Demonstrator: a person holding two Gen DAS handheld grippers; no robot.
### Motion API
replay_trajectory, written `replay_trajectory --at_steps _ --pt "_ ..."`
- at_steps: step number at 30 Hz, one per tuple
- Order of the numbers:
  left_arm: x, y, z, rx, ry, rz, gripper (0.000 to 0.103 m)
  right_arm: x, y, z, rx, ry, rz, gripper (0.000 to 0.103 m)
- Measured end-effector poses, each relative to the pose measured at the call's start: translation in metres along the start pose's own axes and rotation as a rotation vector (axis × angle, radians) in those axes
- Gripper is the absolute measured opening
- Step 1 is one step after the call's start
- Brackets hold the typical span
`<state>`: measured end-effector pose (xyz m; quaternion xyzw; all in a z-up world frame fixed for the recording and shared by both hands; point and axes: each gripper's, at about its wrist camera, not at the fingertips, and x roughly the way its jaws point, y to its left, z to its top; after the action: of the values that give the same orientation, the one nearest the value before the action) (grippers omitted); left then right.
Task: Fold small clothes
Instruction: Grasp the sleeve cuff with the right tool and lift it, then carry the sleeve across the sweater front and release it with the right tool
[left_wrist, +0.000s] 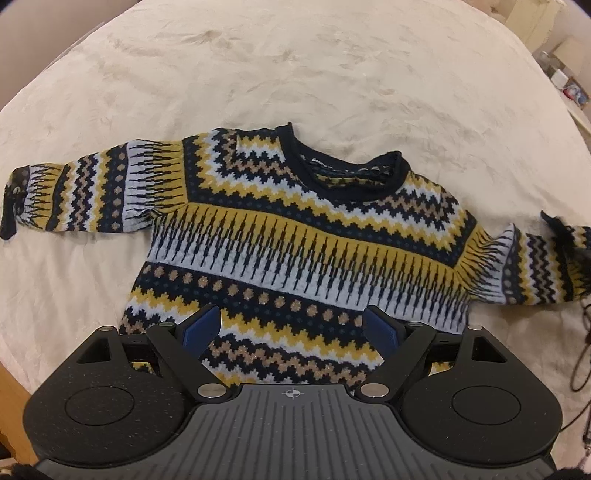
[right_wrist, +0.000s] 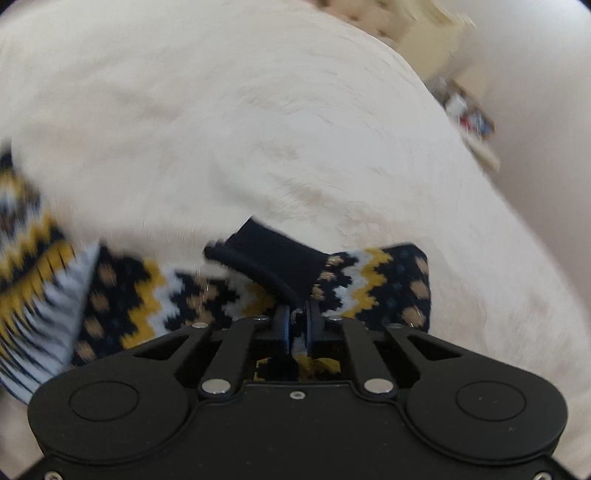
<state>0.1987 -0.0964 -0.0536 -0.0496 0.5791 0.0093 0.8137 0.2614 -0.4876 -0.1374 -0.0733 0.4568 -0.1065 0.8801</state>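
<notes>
Your right gripper (right_wrist: 297, 314) has its two black fingers pinched nearly together on knit fabric: it is holding the end of the right sleeve (right_wrist: 373, 284) of the small navy, mustard and pale-blue zigzag-patterned knitted sweater (left_wrist: 295, 236), close to the dark navy ribbed cuff (right_wrist: 269, 258). Your left gripper (left_wrist: 291, 325) holds nothing; its blue-padded fingers (left_wrist: 201, 326) stand wide apart above the lower hem area of the sweater's body, whether touching the knit or just over it you cannot tell from this view.

The sweater lies face up and spread flat on the cream plush blanket (left_wrist: 258, 74), neckline away from you, hem toward the left gripper. Its long axis, sleeve tip to sleeve tip, runs across in front of you, left to right. The left sleeve (left_wrist: 92, 188) is stretched out flat, well off to the left of the open gripper, and no gripper is near it.

What the next move turns on: the pinched sleeve sits at the far right end of that axis, so the body lies to the left of your right gripper. A fold would likely carry the sleeve leftward, across the chest. The right view is blurred, so judge the exact bite depth cautiously.
</notes>
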Motion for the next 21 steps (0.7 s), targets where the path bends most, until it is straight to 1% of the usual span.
replay_trajectory --at_steps 2,4,6,11,13,17,18,21 --pt "0.0 -0.001 0.0 0.011 -0.005 -0.007 0.083 -0.017 -0.021 0.002 0.132 -0.024 0.044 0.011" --pt "0.0 -0.002 0.0 0.026 -0.011 -0.018 0.083 -0.037 -0.041 0.004 0.221 -0.062 0.081 0.011" --pt "0.001 -0.002 0.001 0.045 -0.015 -0.03 0.083 -0.061 -0.057 0.007 0.277 -0.106 0.098 0.011" --pt "0.005 -0.002 0.004 0.105 -0.024 -0.078 0.083 -0.126 -0.086 0.009 0.37 -0.219 0.116 0.011" --pt "0.006 0.0 0.006 0.132 -0.031 -0.099 0.083 -0.149 -0.091 0.009 0.395 -0.253 0.105 0.01" --pt "0.009 0.009 0.008 0.187 -0.048 -0.138 0.083 -0.188 -0.094 0.01 0.454 -0.297 0.114 0.01" --pt "0.009 0.013 0.009 0.196 -0.046 -0.151 0.083 -0.199 -0.09 0.012 0.461 -0.303 0.115 0.01" --pt "0.009 0.03 0.013 0.199 -0.05 -0.178 0.083 -0.212 -0.073 0.025 0.45 -0.316 0.146 0.01"
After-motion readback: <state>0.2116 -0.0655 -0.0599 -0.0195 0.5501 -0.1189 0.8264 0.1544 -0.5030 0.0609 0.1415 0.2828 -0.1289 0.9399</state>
